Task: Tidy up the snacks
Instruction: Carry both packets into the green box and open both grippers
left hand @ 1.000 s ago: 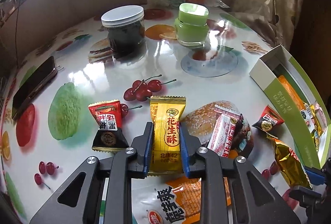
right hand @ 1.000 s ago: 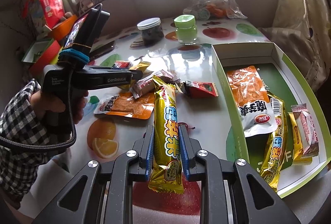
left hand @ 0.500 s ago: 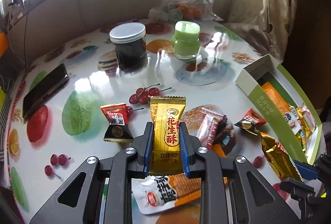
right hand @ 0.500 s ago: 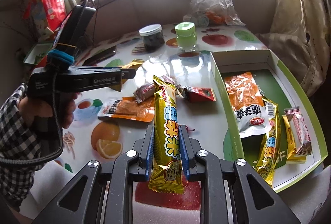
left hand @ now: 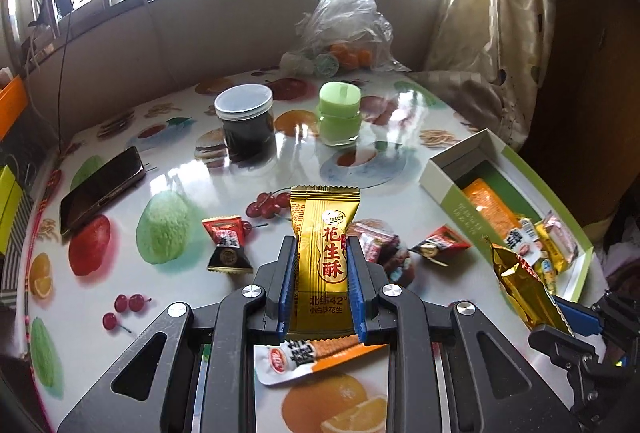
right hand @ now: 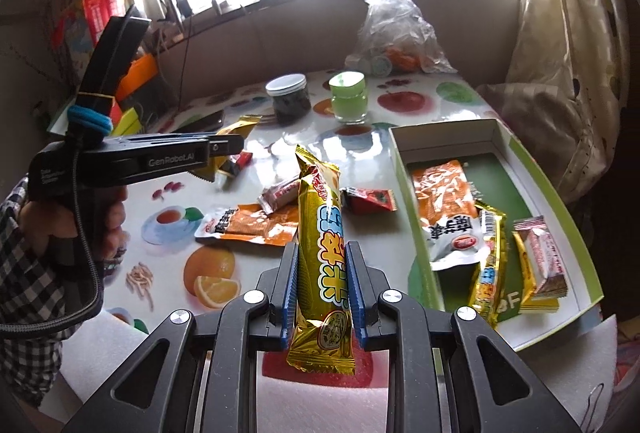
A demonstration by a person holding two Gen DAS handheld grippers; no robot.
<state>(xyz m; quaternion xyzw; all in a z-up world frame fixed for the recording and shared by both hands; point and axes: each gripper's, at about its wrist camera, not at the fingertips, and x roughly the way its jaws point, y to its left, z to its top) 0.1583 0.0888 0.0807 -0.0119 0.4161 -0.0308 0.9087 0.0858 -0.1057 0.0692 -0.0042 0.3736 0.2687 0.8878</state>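
We've got the left gripper (left hand: 322, 271) clamped on a flat gold peanut-candy packet (left hand: 323, 257), lifted clear above the glossy fruit-print surface (left hand: 180, 189). Our right gripper (right hand: 322, 287) pinches a long gold puffed-snack bar wrapper (right hand: 322, 245), just left of the green-rimmed white cardboard box (right hand: 556, 201), where orange and gold packets lie. A red-black candy (left hand: 226, 245) sits loose on the surface.

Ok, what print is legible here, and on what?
"花生酥" and "北纬42°": flat gold peanut-candy packet in the left gripper.
"GenRobot.AI": black side of that gripper, right wrist view.
Long gold foil bar in the right gripper, other wrappers: unreadable.
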